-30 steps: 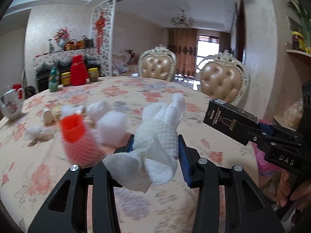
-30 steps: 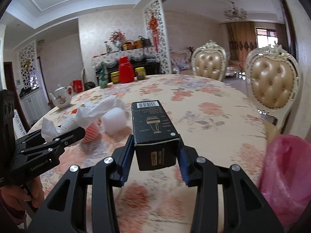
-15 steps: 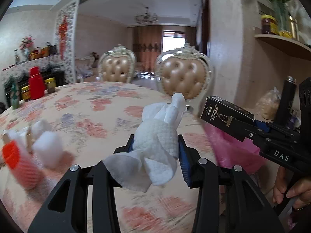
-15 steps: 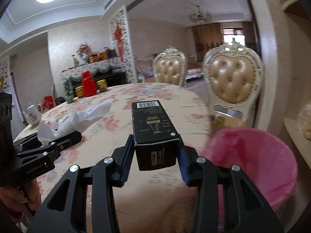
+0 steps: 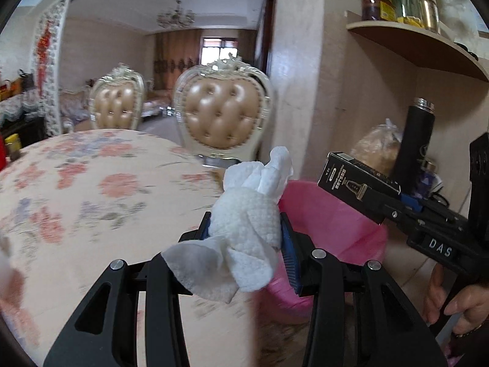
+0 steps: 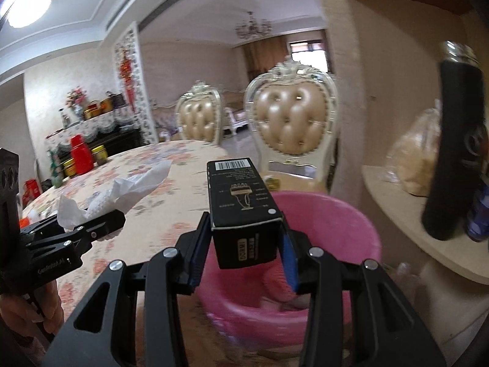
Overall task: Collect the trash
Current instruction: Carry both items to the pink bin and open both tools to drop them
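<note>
- Left tool (image 5: 246, 231): blue pads pressed against both sides of a wad of white tissue (image 5: 244, 214). One twisted end of the tissue points up and away from the camera; a loose flap hangs down toward the camera. Its long axis runs roughly along the fingers.
- Right tool (image 6: 246, 238): pinching a black box (image 6: 241, 197) at its near end. The box's long axis lies along the fingers, pointing forward; the barcode end is farthest from the camera, and the printed top face is up.
- In the left wrist view, the right tool (image 5: 388, 211) enters from the right with the black box (image 5: 357, 180) pointing left and slightly up, over the pink bin (image 5: 333, 223).
- In the right wrist view, the left tool (image 6: 104, 223) enters from the left, carrying the tissue (image 6: 122, 192) over the surface.
- Pink bin (image 6: 324, 229): directly beneath and ahead of the box, just beside the edge of the surface (image 6: 152, 202), which wears a floral cloth.
- A padded chair (image 6: 293, 122) stands behind the bin; a black flask (image 6: 455, 140) stands on a shelf (image 6: 406, 214) to the right.
</note>
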